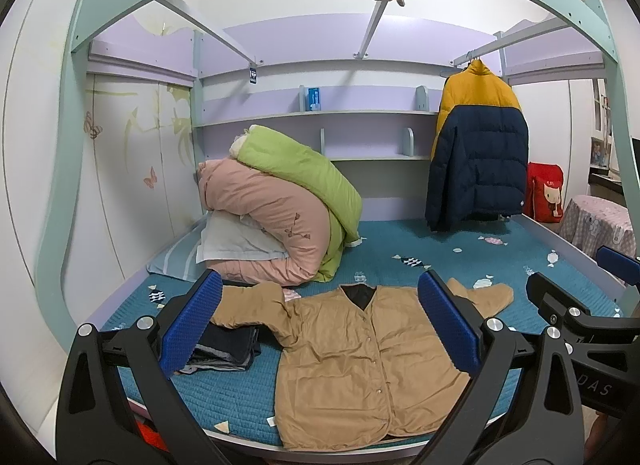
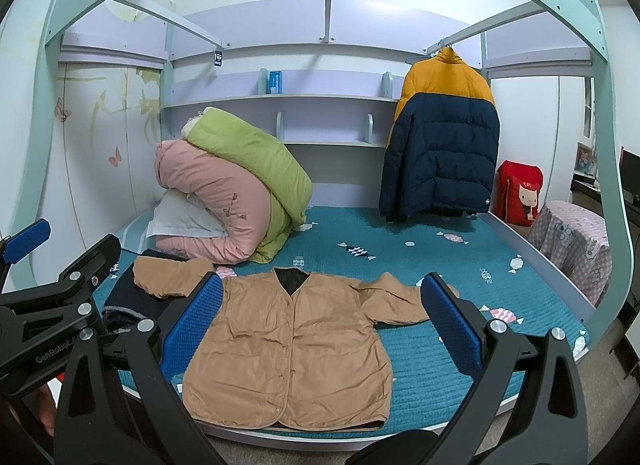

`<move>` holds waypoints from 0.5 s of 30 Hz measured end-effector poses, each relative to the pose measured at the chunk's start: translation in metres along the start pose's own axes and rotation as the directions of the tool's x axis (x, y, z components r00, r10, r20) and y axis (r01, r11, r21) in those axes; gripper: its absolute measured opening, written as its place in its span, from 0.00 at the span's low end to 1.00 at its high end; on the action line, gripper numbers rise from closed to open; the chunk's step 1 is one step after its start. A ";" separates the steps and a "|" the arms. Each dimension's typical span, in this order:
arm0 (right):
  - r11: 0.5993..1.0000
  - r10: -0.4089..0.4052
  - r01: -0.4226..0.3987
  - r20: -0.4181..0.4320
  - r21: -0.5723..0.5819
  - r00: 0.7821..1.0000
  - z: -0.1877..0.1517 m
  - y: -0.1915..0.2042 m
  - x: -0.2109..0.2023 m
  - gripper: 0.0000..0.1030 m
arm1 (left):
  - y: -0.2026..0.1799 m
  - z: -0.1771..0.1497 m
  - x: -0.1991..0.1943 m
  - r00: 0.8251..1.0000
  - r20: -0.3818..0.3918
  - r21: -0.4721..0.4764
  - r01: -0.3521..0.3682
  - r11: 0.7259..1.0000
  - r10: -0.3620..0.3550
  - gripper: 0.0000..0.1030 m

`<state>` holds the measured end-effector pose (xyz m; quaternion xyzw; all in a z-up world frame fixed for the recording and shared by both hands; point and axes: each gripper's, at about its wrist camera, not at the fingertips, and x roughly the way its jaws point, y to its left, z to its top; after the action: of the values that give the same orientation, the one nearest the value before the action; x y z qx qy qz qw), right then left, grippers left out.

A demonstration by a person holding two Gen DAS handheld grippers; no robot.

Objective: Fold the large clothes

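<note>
A tan button-front jacket [image 1: 348, 357] lies flat, front up, on the blue bedspread [image 1: 400, 237], sleeves spread to both sides; it also shows in the right wrist view [image 2: 292, 349]. Its left sleeve rests on a stack of folded dark clothes [image 1: 228, 349], which also shows in the right wrist view [image 2: 128, 301]. My left gripper [image 1: 320, 325] is open and empty, held before the bed's front edge. My right gripper [image 2: 320, 325] is open and empty, beside it to the right. Neither touches the jacket.
Rolled pink and green quilts [image 1: 280, 205] and a white pillow [image 1: 236, 241] sit at the bed's back left. A yellow and navy puffer jacket [image 1: 476, 153] hangs at the back right. A red bag [image 1: 546, 191] and a covered stool [image 2: 576, 241] stand right of the bed.
</note>
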<state>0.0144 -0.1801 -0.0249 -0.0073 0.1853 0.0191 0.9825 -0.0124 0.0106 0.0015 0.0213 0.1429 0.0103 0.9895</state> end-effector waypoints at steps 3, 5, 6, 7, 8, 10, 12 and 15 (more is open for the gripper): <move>1.000 0.003 -0.003 -0.012 0.003 1.000 -0.009 0.000 0.015 0.93 | 0.002 -0.006 0.004 1.000 -0.012 0.002 -0.001 1.000 0.001 0.95; 1.000 0.005 -0.005 -0.019 0.005 1.000 -0.007 0.000 0.020 0.93 | 0.000 -0.006 0.014 1.000 -0.022 0.003 0.000 1.000 0.000 0.95; 1.000 0.006 -0.005 -0.024 0.006 1.000 -0.007 0.001 0.022 0.93 | 0.001 -0.007 0.016 1.000 -0.025 0.004 -0.001 1.000 0.001 0.95; 1.000 0.007 -0.007 -0.031 0.008 0.999 -0.007 0.001 0.025 0.93 | 0.001 -0.006 0.020 1.000 -0.030 0.006 -0.002 1.000 0.002 0.95; 1.000 0.009 -0.008 -0.034 0.009 0.999 -0.008 0.001 0.027 0.93 | 0.002 -0.007 0.024 0.999 -0.035 0.007 -0.003 1.000 0.003 0.95; 1.000 0.014 -0.013 -0.053 0.014 0.999 -0.009 0.001 0.036 0.93 | 0.001 -0.007 0.033 0.999 -0.050 0.011 -0.006 1.000 0.006 0.95; 1.000 0.019 -0.018 -0.070 0.017 0.997 -0.012 0.002 0.047 0.93 | 0.000 -0.008 0.045 0.997 -0.072 0.013 -0.009 1.000 0.010 0.95; 0.999 0.032 -0.029 -0.114 0.027 0.993 -0.019 0.004 0.071 0.93 | 0.000 -0.016 0.071 0.992 -0.123 0.017 -0.018 1.000 0.020 0.95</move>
<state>0.0730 -0.1739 -0.0683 0.0071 0.2419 0.0315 0.9698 0.0513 0.0127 -0.0334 0.0299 0.2034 0.0201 0.9784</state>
